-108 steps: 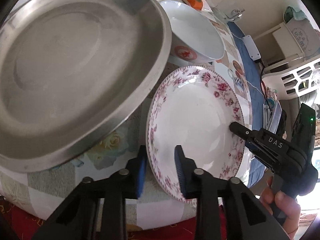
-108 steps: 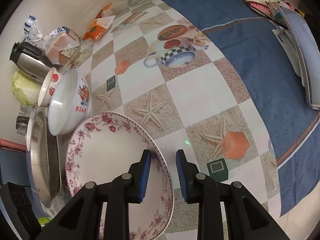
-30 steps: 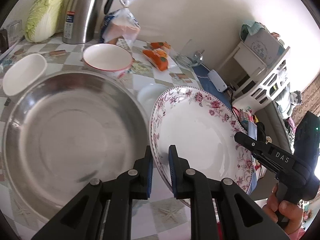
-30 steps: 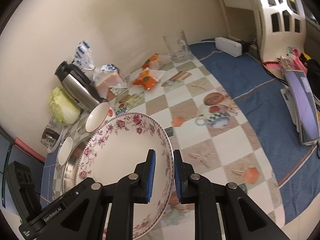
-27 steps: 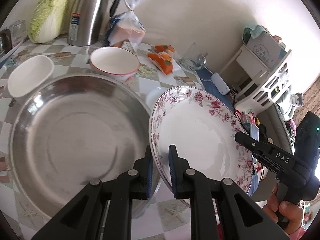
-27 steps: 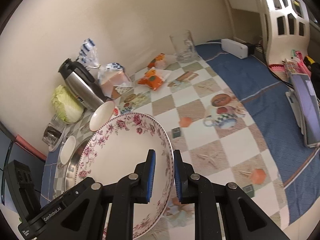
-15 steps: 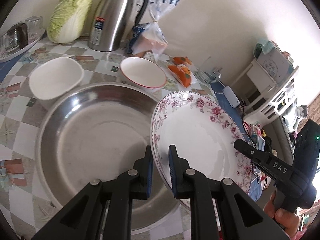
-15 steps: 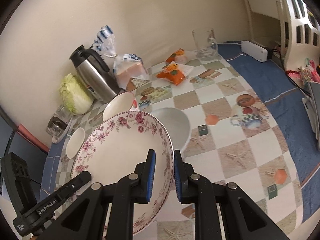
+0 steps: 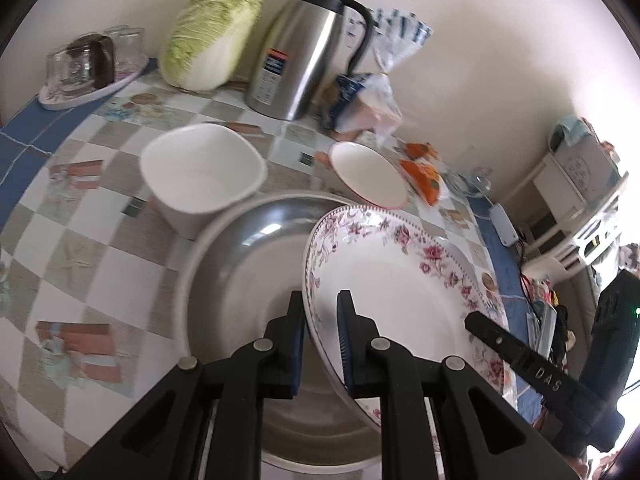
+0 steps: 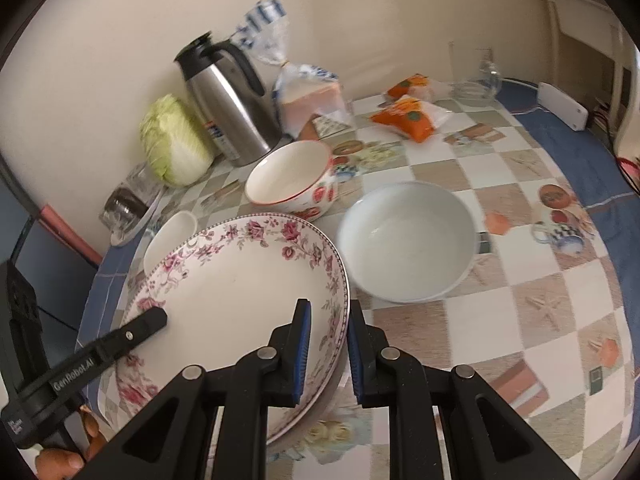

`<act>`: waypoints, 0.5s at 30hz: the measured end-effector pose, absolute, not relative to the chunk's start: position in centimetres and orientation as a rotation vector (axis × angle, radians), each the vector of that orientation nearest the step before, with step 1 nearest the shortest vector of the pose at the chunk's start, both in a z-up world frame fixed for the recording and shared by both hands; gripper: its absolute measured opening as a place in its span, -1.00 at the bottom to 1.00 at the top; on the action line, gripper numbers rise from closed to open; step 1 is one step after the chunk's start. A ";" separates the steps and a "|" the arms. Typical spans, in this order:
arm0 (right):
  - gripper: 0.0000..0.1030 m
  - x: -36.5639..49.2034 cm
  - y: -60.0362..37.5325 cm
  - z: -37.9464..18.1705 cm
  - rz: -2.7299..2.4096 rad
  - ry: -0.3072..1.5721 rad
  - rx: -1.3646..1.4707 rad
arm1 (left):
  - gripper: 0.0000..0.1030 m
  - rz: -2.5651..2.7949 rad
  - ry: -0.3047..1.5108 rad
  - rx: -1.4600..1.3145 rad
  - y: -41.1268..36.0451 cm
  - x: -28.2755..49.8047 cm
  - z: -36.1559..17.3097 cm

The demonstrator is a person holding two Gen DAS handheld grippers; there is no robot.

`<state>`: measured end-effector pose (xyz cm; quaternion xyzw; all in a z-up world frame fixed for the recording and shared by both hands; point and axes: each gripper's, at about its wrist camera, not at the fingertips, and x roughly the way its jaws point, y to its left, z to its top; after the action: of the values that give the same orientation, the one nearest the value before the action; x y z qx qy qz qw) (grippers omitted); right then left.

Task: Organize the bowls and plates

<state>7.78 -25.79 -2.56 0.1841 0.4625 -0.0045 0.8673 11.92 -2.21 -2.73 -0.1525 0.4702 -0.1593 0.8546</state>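
A floral-rimmed plate (image 9: 404,292) (image 10: 240,280) is held tilted above a large steel plate (image 9: 248,272). My left gripper (image 9: 320,320) is shut on its near-left rim. My right gripper (image 10: 326,332) is shut on the opposite rim. The steel plate's edge (image 10: 320,400) shows just under the floral plate in the right wrist view. A white square bowl (image 9: 202,172) (image 10: 170,236), a red-rimmed strawberry bowl (image 9: 368,174) (image 10: 292,180) and a plain white bowl (image 10: 408,240) stand on the table around them.
Along the wall stand a steel thermos (image 9: 304,48) (image 10: 228,104), a cabbage (image 9: 212,36) (image 10: 174,140), a bread bag (image 10: 308,92), orange snack packets (image 10: 404,116), a glass mug (image 10: 476,80) and a tray of glasses (image 9: 88,68). A white rack (image 9: 580,200) stands beyond the table's right end.
Both grippers closed on the floral plate, lifted it off the table and carried it left over the steel plate. The view has pulled back and up over the last second.
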 end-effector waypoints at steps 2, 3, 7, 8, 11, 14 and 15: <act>-0.63 8.1 -24.7 -2.8 0.006 0.978 0.370 | -0.71 -0.314 0.982 -0.337 -1.2 12.1 -2.8; -0.63 8.3 -24.2 -3.0 0.014 0.983 0.363 | -0.71 -0.304 0.981 -0.346 -0.7 12.2 -2.8; -0.63 8.9 -22.3 -3.7 0.036 1.009 0.333 | -0.71 -0.266 0.993 -0.383 1.1 12.5 -3.3; -0.63 9.0 -22.0 -3.9 0.039 1.014 0.326 | -0.71 -0.255 0.997 -0.395 1.5 12.7 -3.5; -0.63 9.4 -21.2 -4.3 0.043 1.026 0.307 | -0.71 -0.238 1.003 -0.414 2.1 12.8 -3.7; -0.63 9.6 -21.1 -4.6 0.041 1.037 0.303 | -0.71 -0.231 1.010 -0.415 2.0 12.9 -4.0; -0.63 9.6 -21.1 -4.7 0.039 1.040 0.303 | -0.71 -0.230 1.015 -0.412 1.9 12.9 -4.1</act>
<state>9.61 -21.13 -4.68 0.1442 0.4950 0.0184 0.8566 12.93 1.89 -4.10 -0.1952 0.4815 -0.1092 0.8475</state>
